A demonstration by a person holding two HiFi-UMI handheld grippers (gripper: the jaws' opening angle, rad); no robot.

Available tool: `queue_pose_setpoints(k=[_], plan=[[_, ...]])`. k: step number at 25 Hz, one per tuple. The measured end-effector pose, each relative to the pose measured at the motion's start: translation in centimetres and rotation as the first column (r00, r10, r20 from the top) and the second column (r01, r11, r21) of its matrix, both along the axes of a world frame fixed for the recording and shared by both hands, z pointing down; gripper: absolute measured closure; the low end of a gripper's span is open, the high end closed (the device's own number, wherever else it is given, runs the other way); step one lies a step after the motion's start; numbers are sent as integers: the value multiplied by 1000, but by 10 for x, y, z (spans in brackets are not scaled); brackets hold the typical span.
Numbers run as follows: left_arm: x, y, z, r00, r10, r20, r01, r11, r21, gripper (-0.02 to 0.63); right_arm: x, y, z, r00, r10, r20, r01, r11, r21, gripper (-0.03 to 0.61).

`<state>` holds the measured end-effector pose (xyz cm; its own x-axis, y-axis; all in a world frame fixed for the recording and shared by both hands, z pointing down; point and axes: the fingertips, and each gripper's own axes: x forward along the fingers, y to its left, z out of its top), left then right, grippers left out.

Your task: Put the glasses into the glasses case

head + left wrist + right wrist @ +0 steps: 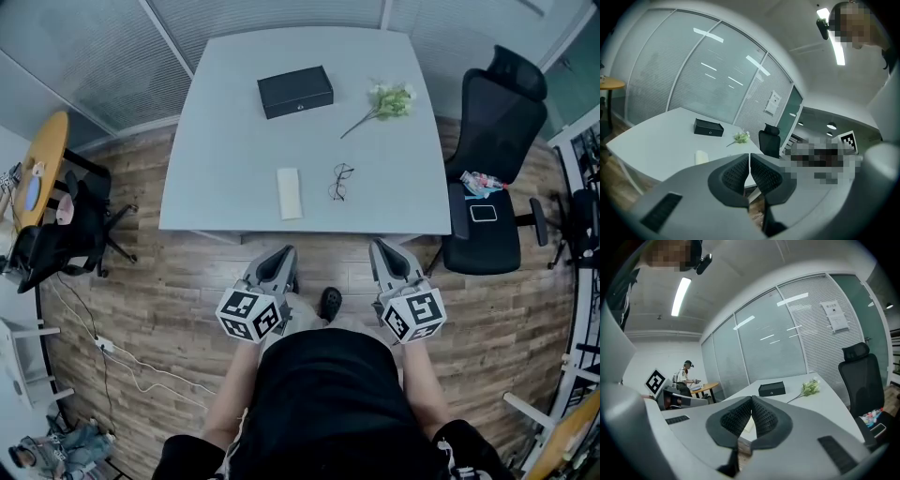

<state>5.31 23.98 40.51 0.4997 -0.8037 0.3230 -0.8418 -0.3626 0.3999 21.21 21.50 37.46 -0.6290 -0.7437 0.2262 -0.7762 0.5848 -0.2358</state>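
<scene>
In the head view the thin-framed glasses (340,181) lie open on the white table (225,159), near its front edge. The black rectangular glasses case (295,91) sits closed at the far middle of the table; it also shows in the left gripper view (708,127) and the right gripper view (771,389). Both grippers hover over the wooden floor in front of the table, short of its edge. The left gripper (278,259) (749,155) is shut with nothing in it. The right gripper (386,251) (751,399) is shut and empty too. The jaws hide the glasses in both gripper views.
A folded white cloth (289,192) lies left of the glasses. A flower sprig (389,101) rests at the far right of the table. A black office chair (492,169) with a phone on its seat stands to the right. A person (686,373) sits at a distant round table.
</scene>
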Motion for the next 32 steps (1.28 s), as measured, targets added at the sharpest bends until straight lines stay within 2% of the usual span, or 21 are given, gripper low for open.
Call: queue_pose_setpoints(k=[7, 12, 20, 25, 32], plan=[[-9, -9, 10, 1000, -22, 10, 23, 999, -31, 584, -7, -10, 13, 1000, -8, -19, 8, 999, -36, 561], [-23, -30, 17, 999, -31, 25, 32, 998, -45, 584, -26, -28, 22, 999, -35, -32, 33, 998, -57, 561], [-36, -84, 30, 999, -4, 51, 9, 996, -93, 584, -50, -73, 25, 997, -56, -56, 51, 995, -85, 561], [-51, -129, 38, 998, -1, 70, 9, 994, -111, 584, -59, -111, 24, 997, -28, -68, 22, 995, -100, 561], [-64, -181, 59, 995, 46, 93, -29, 984, -177, 583, -74, -155, 33, 996, -9, -94, -4, 991, -136, 561]])
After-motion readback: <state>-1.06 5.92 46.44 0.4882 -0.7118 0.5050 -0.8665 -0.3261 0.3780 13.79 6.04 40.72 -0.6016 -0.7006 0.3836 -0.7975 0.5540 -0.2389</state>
